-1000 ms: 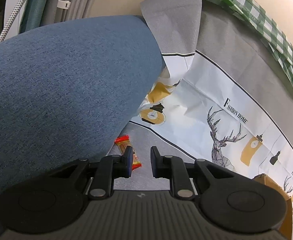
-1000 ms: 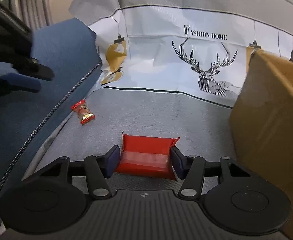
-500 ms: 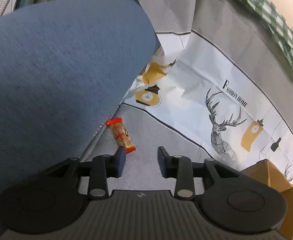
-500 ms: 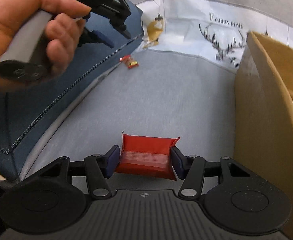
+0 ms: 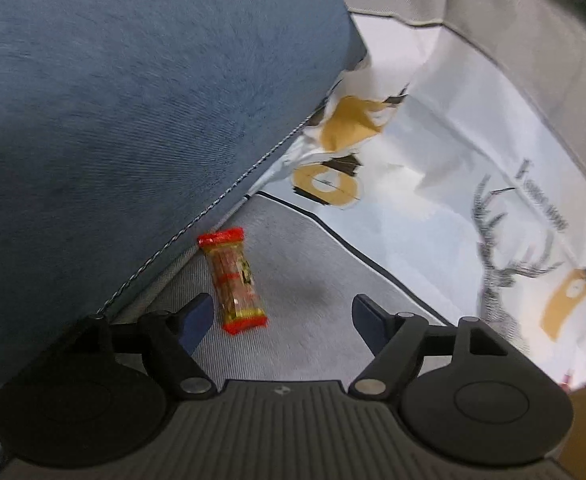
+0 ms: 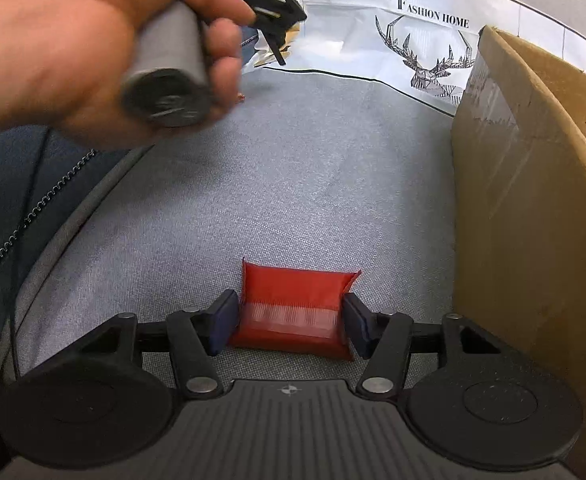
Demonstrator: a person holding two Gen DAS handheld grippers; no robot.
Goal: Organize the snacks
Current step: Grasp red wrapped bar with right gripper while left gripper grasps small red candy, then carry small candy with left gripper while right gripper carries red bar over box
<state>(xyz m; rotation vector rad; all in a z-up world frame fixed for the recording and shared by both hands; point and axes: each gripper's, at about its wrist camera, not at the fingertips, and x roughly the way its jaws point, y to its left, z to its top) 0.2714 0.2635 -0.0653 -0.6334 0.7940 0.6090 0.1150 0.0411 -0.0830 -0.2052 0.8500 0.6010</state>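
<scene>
the left tool (image 5: pixel 283 314) hovers with its jaws spread wide and nothing between them. just ahead, near its left fingertip (image 5: pixel 197 312), a long red-and-gold snack bar (image 5: pixel 234 280) lies on the grey cloth (image 5: pixel 313 272) – close to the piped edge of a blue cushion (image 5: pixel 133 100). whether the fingertip touches the wrapper cannot be told.

the right tool (image 6: pixel 291 318) is closed on a red snack packet (image 6: pixel 295 304), one pad pressing each side, low over the same grey cloth. a cardboard box (image 6: pixel 533 208) stands just to its right, with something pale showing inside – too little to name. behind, a white sheet (image 6: pixel 373 40) printed with a deer and the words "fashion home" rises at the back. the person's left hand (image 6: pixel 73 52), blurred, grips the grey handle (image 6: pixel 169 72) of the other tool at upper left.
</scene>
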